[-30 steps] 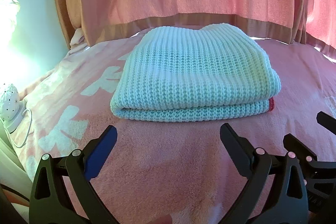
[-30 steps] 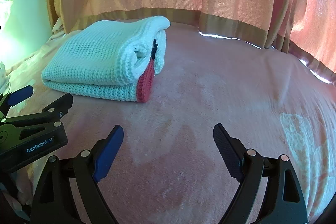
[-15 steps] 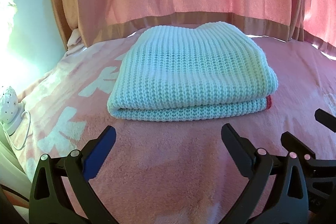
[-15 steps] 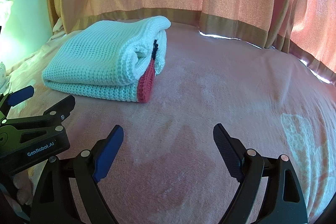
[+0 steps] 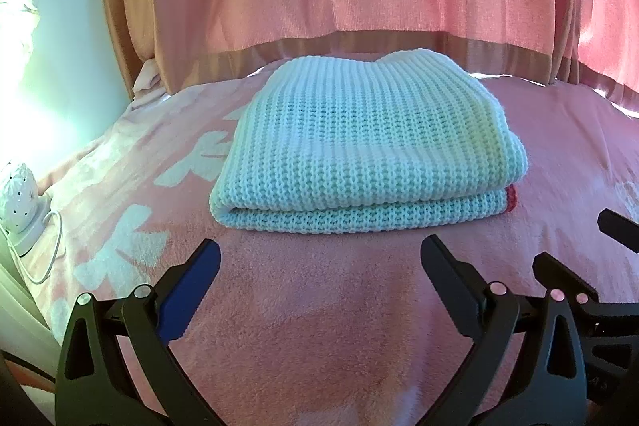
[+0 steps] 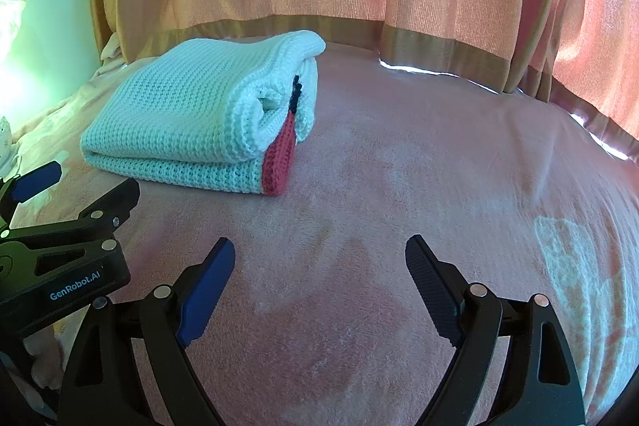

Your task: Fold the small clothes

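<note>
The white knitted sweater [image 5: 367, 146] lies folded on the pink blanket [image 5: 319, 326], just ahead of the left gripper [image 5: 319, 258], whose jaws stand spread and empty. The right gripper [image 6: 319, 258], likewise spread and empty, has the sweater ahead to its left.

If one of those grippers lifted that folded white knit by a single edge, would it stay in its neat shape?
Probably not. The folded knit is soft, chunky yarn in loose layers, so it would likely sag and unfold. It looks thick, so perhaps fairly heavy. Its ribbed texture should grip rather than slip. It cannot roll.
</note>
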{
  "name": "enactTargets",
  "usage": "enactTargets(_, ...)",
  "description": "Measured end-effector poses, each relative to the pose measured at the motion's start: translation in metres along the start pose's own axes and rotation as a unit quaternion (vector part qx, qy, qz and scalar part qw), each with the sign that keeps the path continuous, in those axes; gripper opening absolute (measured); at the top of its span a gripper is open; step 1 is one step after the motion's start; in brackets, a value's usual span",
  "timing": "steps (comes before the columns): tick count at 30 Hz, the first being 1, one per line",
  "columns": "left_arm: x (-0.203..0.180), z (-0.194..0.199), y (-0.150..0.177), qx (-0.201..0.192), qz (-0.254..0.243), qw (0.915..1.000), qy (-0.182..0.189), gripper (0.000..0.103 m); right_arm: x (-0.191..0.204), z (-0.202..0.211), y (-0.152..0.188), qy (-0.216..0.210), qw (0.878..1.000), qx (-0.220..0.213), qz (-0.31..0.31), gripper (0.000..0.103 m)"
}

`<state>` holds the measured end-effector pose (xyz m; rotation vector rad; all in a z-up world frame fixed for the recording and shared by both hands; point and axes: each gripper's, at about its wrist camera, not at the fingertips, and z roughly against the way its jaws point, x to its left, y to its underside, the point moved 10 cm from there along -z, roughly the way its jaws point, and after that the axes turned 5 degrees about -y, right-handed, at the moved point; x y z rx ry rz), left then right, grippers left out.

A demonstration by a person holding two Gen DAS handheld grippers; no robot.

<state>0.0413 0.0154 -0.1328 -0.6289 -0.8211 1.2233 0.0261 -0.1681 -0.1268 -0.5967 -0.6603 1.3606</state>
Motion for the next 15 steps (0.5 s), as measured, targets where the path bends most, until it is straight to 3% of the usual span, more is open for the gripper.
enactTargets(15,-0.0018,-0.0019,0.0003,0.006,-0.003,1.0,-0.001,0.098,0.0002,0.0001,0.0003,0.001,1.0,0.0,0.0,0.085)
